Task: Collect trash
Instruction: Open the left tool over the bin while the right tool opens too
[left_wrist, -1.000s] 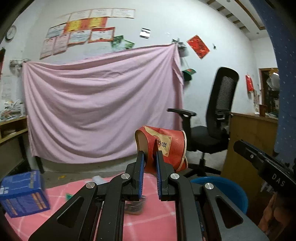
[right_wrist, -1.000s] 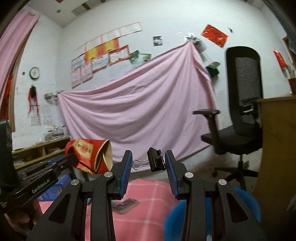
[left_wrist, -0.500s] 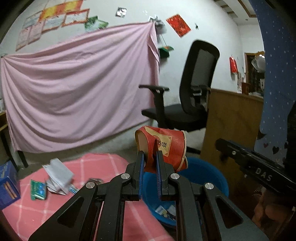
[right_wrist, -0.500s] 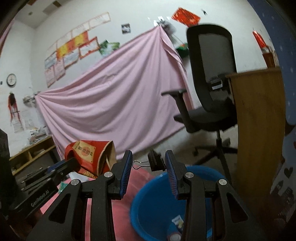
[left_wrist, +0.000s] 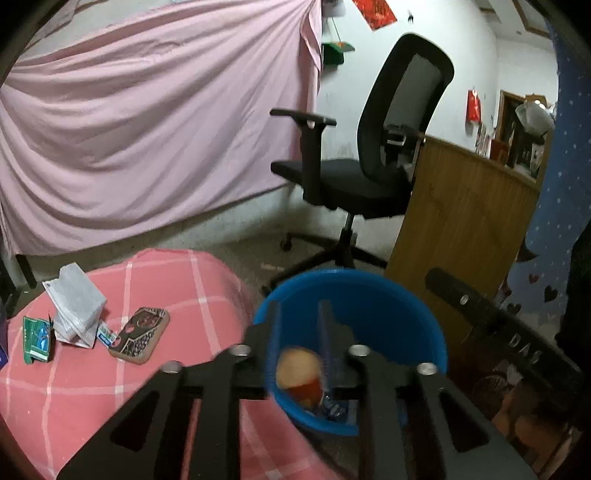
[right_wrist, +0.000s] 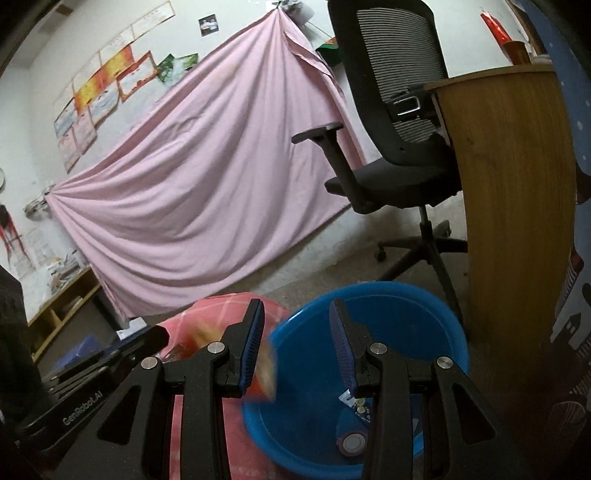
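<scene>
Both grippers hang released over a blue basin: left gripper, right gripper; a blurred, apparently red paper cup sits inside.

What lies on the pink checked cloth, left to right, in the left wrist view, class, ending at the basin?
green wrapper → white folded paper → small blue-white packet → patterned phone case → blue basin, which sits past the cloth's right edge.

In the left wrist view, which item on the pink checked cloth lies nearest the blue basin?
The brown patterned phone case; the folded white paper and green wrapper lie farther from the blue plastic basin.
</scene>
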